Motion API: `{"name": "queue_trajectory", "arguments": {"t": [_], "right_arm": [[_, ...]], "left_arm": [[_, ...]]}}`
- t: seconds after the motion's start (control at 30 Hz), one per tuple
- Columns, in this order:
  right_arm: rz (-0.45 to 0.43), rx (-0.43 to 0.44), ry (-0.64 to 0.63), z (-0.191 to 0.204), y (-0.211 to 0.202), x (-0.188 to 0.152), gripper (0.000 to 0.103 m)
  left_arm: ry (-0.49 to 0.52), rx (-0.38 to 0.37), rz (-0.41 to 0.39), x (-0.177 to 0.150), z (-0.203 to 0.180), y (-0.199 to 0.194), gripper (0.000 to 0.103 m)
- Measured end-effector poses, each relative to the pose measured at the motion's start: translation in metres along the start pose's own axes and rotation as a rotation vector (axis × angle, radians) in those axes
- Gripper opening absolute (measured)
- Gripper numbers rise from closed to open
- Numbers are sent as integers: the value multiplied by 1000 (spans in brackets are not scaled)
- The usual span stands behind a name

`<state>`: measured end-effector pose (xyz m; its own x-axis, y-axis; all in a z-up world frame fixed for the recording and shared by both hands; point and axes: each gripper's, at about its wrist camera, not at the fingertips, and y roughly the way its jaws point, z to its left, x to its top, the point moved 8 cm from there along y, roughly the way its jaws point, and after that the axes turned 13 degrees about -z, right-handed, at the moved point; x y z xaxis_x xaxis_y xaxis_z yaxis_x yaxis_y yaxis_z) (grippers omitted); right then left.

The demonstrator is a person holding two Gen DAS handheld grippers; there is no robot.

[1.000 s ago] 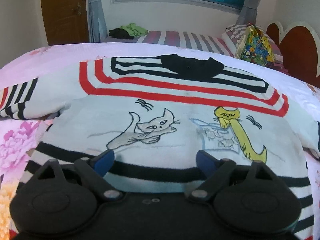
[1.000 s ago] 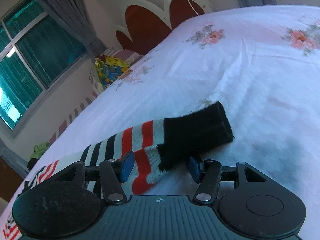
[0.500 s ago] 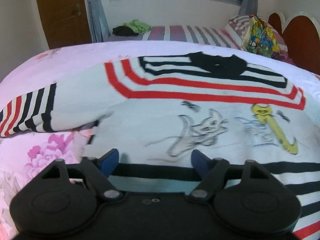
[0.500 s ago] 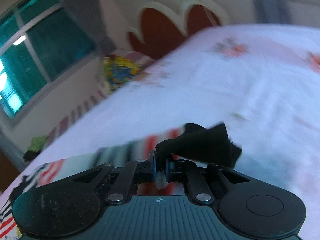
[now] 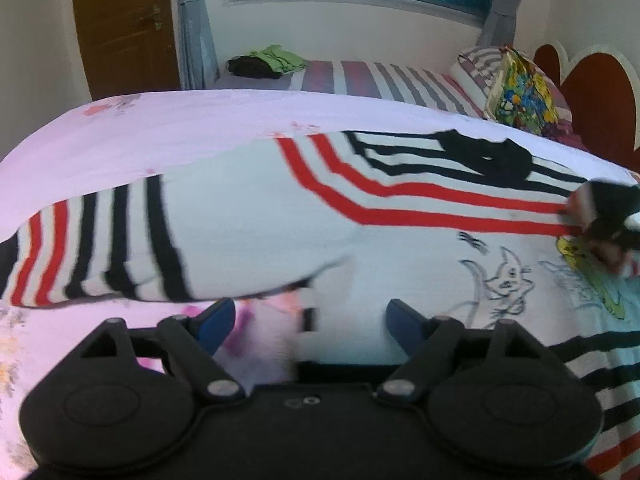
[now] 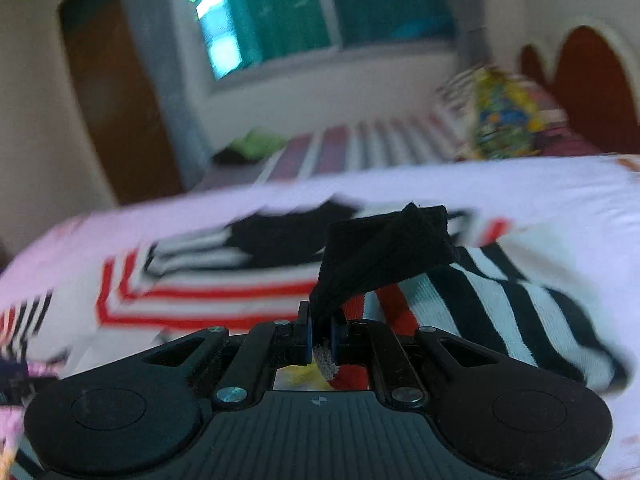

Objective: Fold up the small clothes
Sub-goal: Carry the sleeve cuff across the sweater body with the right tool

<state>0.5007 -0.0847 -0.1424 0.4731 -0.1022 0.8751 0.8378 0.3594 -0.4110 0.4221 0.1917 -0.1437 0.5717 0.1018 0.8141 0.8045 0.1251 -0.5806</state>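
Observation:
A small white sweater [image 5: 400, 240] with red and black stripes and cat drawings lies flat on the bed. Its left sleeve [image 5: 100, 244] stretches out to the left. My left gripper [image 5: 308, 318] is open and empty, low over the sweater's left side near the armpit. My right gripper [image 6: 320, 332] is shut on the black cuff [image 6: 384, 248] of the right sleeve and holds it lifted over the sweater's chest. That gripper and cuff show blurred at the right edge of the left wrist view [image 5: 608, 216].
The bed has a pink floral sheet [image 5: 160, 132]. A second bed with a striped cover [image 5: 380, 80], a colourful pillow [image 5: 520, 92] and a pile of green and black clothes [image 5: 268, 62] stands behind. A red headboard [image 5: 592, 92] is at the right.
My right gripper closed on the right sleeve's cuff, lifted it and swung it over the sweater body. My left gripper moved left toward the left sleeve, staying open.

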Motion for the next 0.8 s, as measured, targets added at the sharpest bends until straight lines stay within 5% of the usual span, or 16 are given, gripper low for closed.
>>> {"name": "queue_trajectory", "arguments": {"t": [0.2, 0.27, 0.33, 0.5, 0.6, 0.7, 0.8], "right_arm": [[48, -29, -140, 40, 24, -34, 9], [32, -28, -201, 45, 28, -35, 21], [8, -20, -234, 53, 27, -39, 99], [-113, -32, -196, 45, -2, -16, 98], [-132, -75, -69, 11, -25, -4, 88], [-137, -118, 35, -27, -50, 2, 78], [-136, -148, 166, -63, -68, 5, 69]], "left_arm": [[-20, 3, 7, -3, 29, -5, 81], [-21, -7, 9, -4, 29, -4, 81], [-24, -17, 13, -4, 24, -1, 81], [-29, -109, -4, 9, -13, 1, 79], [-70, -232, 4, 15, -53, 11, 75], [-87, -338, 55, 12, -97, 32, 58], [-83, -352, 85, 8, -127, 54, 56]]}}
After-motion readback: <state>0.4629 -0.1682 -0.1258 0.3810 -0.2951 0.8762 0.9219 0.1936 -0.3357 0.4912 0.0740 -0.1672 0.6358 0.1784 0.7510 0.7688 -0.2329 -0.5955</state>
